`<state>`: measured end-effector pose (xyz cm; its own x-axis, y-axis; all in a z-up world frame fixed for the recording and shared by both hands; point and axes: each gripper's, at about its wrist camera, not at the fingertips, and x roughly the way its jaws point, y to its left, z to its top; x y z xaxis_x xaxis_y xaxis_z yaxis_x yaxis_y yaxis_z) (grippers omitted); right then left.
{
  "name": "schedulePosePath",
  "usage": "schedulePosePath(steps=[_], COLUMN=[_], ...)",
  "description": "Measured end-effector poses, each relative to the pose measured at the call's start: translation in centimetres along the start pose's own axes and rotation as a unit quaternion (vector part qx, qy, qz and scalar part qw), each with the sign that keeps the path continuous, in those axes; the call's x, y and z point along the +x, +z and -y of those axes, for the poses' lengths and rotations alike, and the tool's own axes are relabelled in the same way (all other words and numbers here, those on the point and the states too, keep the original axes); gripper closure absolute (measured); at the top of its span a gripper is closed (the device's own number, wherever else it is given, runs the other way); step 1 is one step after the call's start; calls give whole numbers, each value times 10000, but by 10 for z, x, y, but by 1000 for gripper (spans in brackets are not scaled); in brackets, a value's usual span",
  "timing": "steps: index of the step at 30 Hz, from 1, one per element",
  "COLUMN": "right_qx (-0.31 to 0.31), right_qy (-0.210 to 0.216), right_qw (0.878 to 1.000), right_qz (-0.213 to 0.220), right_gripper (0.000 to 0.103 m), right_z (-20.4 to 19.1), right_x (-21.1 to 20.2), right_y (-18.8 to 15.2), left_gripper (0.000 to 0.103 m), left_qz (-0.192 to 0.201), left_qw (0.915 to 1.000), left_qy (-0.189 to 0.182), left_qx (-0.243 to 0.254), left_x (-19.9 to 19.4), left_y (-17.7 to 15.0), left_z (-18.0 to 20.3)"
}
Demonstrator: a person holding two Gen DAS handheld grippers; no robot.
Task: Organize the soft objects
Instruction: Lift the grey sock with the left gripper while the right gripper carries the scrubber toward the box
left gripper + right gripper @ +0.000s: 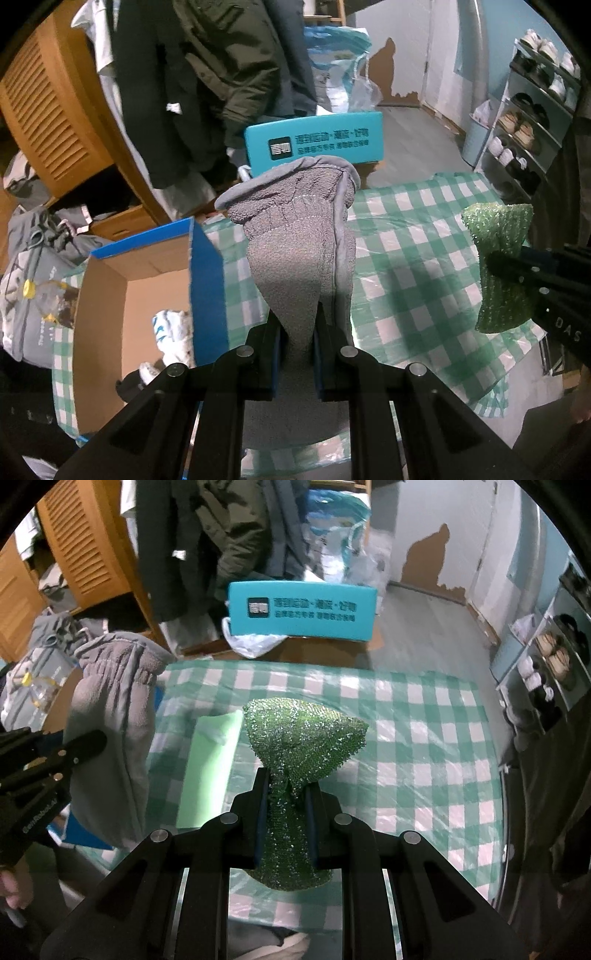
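I hold both grippers angled steeply down over the table (424,716) with its green-and-white checked cloth. My left gripper (298,325) is pinching a grey fleece glove (295,221) between its pads: the narrow end is squeezed in the jaws and the wide cuff stands up in front of the camera, its hem folded over at the top. The glove hangs clear of the cloth, just right of an open cardboard box (207,280) with blue outer walls. Some white and dark soft things lie in the bottom of that box.

My right gripper (286,794) is pressed together on a sparkly green scouring cloth (306,738). The cloth is bunched at the pinch and fans out above it into a rounded, puffed shape. It too is lifted off the table. A pale green sponge (210,768) lies flat on the cloth just left of it, between my two grippers. Beyond the table's far edge stands a turquoise box (303,611) with printed lettering.
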<state>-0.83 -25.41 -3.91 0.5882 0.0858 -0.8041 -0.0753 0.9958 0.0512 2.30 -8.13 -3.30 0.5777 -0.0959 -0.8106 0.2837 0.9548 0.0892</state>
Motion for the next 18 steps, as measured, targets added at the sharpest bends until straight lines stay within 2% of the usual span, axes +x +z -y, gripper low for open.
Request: schedulePosePath(steps=[18], right_qx=[-450], right_qy=[151], right_qw=[9988], right_qz=[121], right_gripper=[87], right_z=[-57], right_x=[-11], right_y=[16], left_gripper=[89], left_qz=[359], left_qw=[9989], left_qy=[242], left_qx=[-173], left_x=[-36], left_y=[-14], left_z=[-40])
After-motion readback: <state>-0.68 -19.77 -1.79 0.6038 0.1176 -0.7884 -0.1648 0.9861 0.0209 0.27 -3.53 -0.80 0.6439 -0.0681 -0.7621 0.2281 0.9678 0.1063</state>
